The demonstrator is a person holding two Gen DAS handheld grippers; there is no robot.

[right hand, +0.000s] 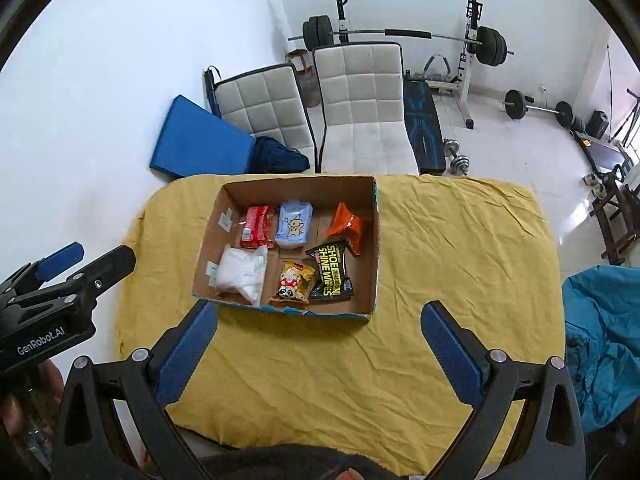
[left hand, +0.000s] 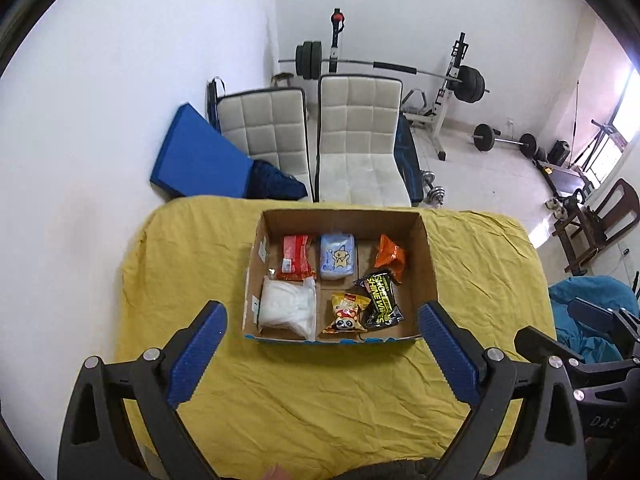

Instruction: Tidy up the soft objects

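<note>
Six soft packets lay inside cardboard box [left hand: 424, 256] on yellow cloth [left hand: 320, 392], left gripper [left hand: 324, 344] and right gripper [right hand: 320, 344] both spread wide, empty, hovered short of box

white walls, pale tiled floor [right hand: 520, 148], two white quilted chairs [right hand: 360, 92], barbell rack [right hand: 404, 34], bright window [left hand: 624, 120] at right.

The black left gripper with blue ribbed pads [left hand: 320, 312] is hovering with jaws spread wide, empty. The matching black, blue-padded right gripper [right hand: 318, 312] is likewise gaping; a hand [right hand: 24, 396], seemingly, is gripping the left one.
</note>
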